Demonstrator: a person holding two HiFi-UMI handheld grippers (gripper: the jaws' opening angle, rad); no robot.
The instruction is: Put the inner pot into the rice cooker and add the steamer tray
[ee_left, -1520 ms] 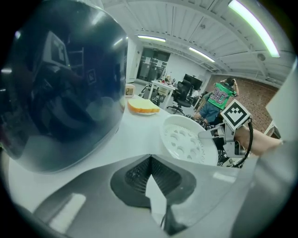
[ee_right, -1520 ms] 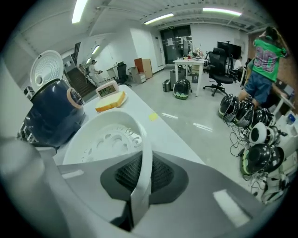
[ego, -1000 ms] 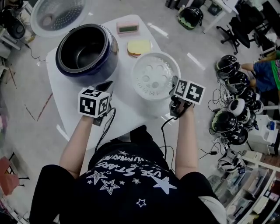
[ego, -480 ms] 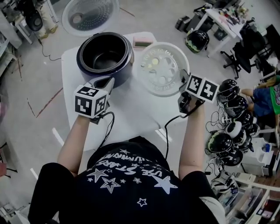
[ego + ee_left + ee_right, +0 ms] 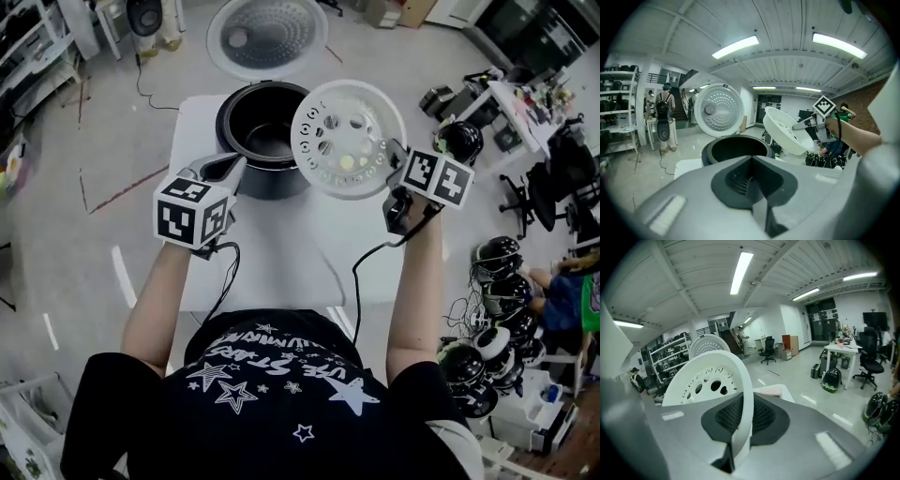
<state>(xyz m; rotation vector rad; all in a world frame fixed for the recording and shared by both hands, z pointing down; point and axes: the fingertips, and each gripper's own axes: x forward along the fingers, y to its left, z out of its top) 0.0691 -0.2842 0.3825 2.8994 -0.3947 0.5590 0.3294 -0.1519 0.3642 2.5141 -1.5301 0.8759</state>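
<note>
The dark blue rice cooker point(image 5: 246, 150) stands at the far end of the white table point(image 5: 309, 262), its lid point(image 5: 267, 36) swung back open and a dark inner pot point(image 5: 270, 141) inside. My right gripper point(image 5: 396, 169) is shut on the rim of the white perforated steamer tray point(image 5: 349, 139). The tray is held up and tilted, overlapping the cooker's right edge. In the right gripper view the tray point(image 5: 708, 380) stands edge-on between the jaws of the right gripper point(image 5: 740, 427). My left gripper point(image 5: 223, 171) hovers shut and empty by the cooker's near left side. From the left gripper view I see the cooker point(image 5: 738, 150) and tray point(image 5: 787, 133).
Several helmets point(image 5: 497, 281) and cables lie on the floor to the right, with office chairs point(image 5: 553, 187) further off. A person point(image 5: 663, 117) stands far left in the left gripper view. Shelving lines the left wall.
The tray has been lifted off the table and carried up and left until it overlaps the cooker, tilting more. Both grippers have risen and moved forward.
</note>
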